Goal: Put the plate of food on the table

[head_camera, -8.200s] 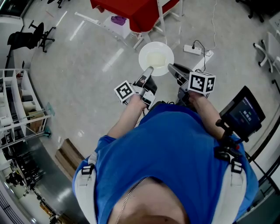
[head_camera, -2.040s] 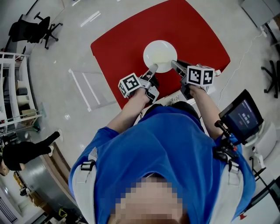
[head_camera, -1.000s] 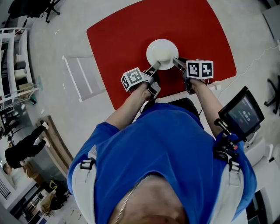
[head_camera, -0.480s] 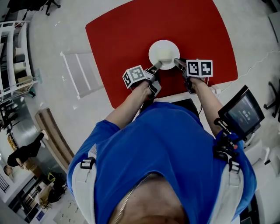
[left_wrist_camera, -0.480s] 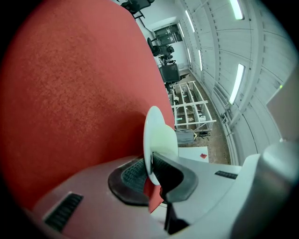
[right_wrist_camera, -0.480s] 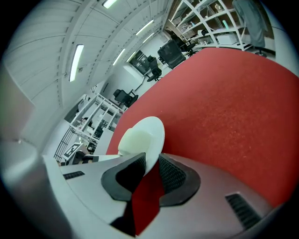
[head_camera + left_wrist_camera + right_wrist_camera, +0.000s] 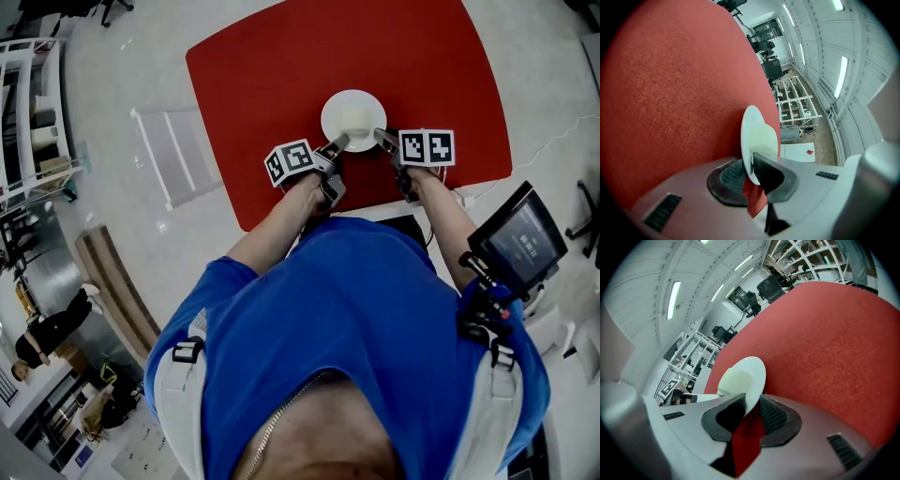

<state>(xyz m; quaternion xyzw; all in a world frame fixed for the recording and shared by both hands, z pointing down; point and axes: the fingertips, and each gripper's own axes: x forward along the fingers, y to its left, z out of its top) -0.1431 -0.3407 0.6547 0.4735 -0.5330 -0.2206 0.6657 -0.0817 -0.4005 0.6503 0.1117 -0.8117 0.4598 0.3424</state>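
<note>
A white plate [image 7: 353,120] with a pale lump of food [image 7: 354,116] is over the near part of the red table [image 7: 272,66]. My left gripper [image 7: 338,142] is shut on the plate's near-left rim, my right gripper [image 7: 380,137] on its near-right rim. In the left gripper view the plate [image 7: 751,131] stands edge-on with the food [image 7: 765,139] behind it, its rim pinched in my left gripper [image 7: 752,169] over the red table [image 7: 670,93]. The right gripper view shows the plate [image 7: 749,372] and food [image 7: 733,380] clamped by my right gripper [image 7: 749,408]. Whether the plate touches the cloth, I cannot tell.
A dark screen on a stand [image 7: 518,240] is at my right side. On the floor left of the table lies a pale flat frame [image 7: 178,155]. A white shelf rack [image 7: 28,122] stands far left, a wooden bench [image 7: 112,291] and a person [image 7: 47,328] lower left.
I have gone from open floor to the red table with the plate held in both grippers. In the last second the plate has shifted slightly right over the cloth.
</note>
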